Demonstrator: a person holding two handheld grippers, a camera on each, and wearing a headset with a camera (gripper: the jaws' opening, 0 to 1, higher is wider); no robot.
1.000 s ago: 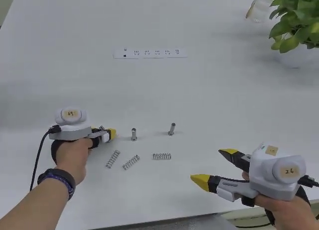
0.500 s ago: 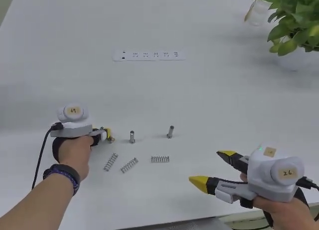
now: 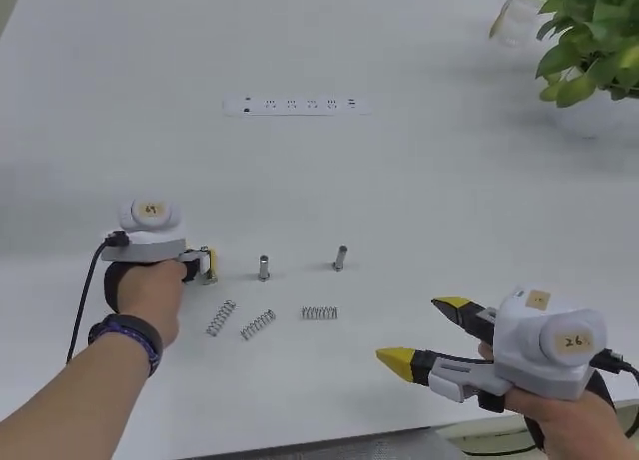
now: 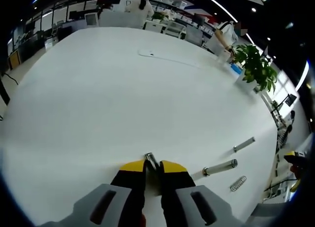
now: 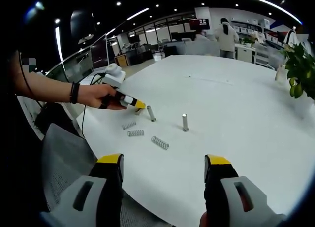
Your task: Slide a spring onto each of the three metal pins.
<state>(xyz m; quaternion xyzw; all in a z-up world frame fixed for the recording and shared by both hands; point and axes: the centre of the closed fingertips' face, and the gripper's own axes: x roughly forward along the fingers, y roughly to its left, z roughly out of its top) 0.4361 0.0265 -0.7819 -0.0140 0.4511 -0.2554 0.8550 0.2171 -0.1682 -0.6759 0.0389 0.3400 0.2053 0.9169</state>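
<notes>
While the left gripper (image 3: 207,265) was held low at the left end of the row of pins on the white table (image 3: 419,181), its yellow jaws were clenched on the leftmost pin (image 4: 150,161), whose metal tip poked out between them in the left gripper view. Just to the right of it stood the middle pin (image 3: 264,268), upright and free, and farther right the right pin (image 3: 340,258), also upright; the two stood apart from each other, neither yet wearing a spring. Nearer the person, three springs lay flat on the table. The left spring (image 3: 221,317) and the middle spring (image 3: 258,324) lay slanted and close together, while the right spring (image 3: 319,312) lay crosswise a little apart, on the near side of the gap between the two free pins. The right gripper (image 3: 426,330) hovered at the near right, well apart from the parts, its jaws spread wide and grasping nothing. Far across the table lay a white power strip (image 3: 297,105), and a green plant (image 3: 589,36) stood at the far right.
</notes>
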